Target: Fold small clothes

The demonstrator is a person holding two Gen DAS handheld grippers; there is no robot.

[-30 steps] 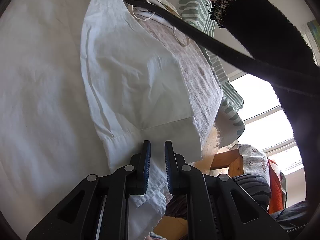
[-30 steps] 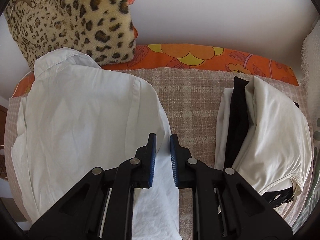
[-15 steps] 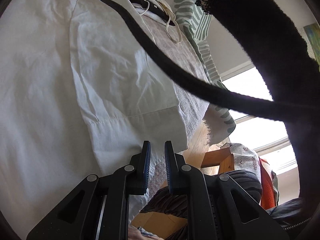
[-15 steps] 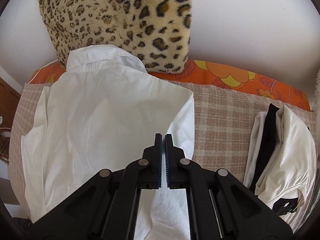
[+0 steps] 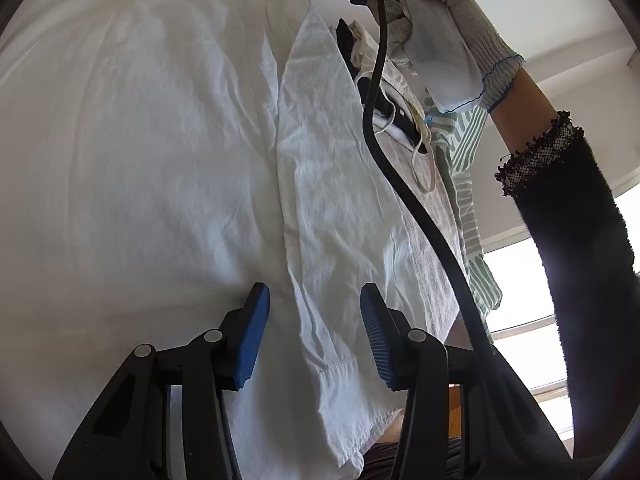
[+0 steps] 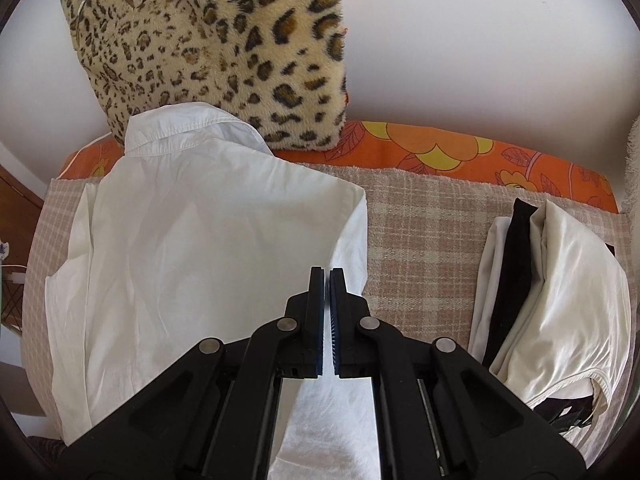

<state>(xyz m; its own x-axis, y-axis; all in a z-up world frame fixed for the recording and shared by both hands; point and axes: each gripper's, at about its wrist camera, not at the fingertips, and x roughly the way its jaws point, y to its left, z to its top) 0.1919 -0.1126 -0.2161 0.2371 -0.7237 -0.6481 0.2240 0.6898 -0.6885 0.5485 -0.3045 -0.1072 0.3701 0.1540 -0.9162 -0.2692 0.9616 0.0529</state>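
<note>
White shirt [image 6: 192,248], one, lies collar-up and flat on the checked blanket [image 6: 420,232], its right sleeve folded in along the body. We hold our left claw [image 5: 314,336] over that sleeve, jaws opening, pads off the cloth. Right claw [image 6: 326,316] together above the sleeve, gripping nothing we can make out. One pile of folded clothes [image 6: 552,300] well right. One leopard cushion [image 6: 216,48] behind the collar.
</note>
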